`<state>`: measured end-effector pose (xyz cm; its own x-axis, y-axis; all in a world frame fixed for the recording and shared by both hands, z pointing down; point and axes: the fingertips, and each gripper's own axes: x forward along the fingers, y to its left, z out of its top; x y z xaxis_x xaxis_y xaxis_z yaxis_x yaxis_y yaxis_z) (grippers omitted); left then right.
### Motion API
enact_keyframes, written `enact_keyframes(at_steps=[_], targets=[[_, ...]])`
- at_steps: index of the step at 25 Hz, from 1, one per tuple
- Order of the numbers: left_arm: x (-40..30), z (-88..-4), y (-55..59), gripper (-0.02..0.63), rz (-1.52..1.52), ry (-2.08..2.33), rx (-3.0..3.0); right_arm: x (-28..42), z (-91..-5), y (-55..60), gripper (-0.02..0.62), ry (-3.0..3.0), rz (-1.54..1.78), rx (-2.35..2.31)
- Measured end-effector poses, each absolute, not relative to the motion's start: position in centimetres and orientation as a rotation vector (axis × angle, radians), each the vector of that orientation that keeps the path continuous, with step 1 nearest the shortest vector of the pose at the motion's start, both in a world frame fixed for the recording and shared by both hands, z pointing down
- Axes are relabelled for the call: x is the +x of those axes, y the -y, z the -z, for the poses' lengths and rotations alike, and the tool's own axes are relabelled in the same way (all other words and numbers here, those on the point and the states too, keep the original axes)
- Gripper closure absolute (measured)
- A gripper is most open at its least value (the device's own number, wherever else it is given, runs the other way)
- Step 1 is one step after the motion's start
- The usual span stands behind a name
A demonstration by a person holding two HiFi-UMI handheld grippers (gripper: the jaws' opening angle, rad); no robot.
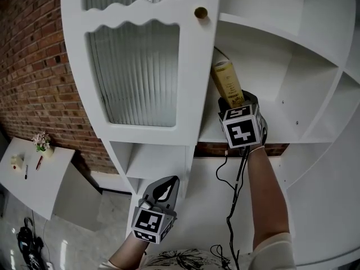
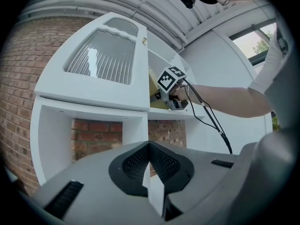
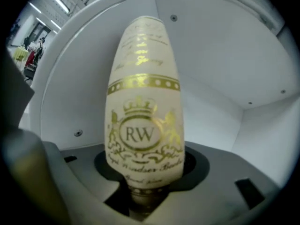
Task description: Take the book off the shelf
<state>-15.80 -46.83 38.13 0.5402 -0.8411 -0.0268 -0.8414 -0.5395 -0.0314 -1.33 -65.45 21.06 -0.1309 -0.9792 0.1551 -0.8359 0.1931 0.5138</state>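
Cream book with gold crest lettering (image 3: 143, 102) stands leaning at the left of the white cabinet shelf (image 1: 287, 125), its lower spine pinched in your right gripper (image 1: 238, 102). Your left gripper (image 1: 167, 187) hangs low, pressed together, empty. With so low a hold, a quick pull could let the tall book pivot and slip free.

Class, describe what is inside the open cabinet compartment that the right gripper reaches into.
A cream book with gold lettering leans there, its lower end in the jaws of the right gripper. Otherwise only the white back wall shows; the cabinet door hides the compartment's left part.
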Motion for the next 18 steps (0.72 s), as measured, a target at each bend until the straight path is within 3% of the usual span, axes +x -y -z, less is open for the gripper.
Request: enact_keyframes(at_steps=[18], targets=[[-14.1,-38.7,41.9,0.594,-0.027,-1.497,-2.727,0.2,-19.2,54.3,0.371,2.22,0.501,1.742]])
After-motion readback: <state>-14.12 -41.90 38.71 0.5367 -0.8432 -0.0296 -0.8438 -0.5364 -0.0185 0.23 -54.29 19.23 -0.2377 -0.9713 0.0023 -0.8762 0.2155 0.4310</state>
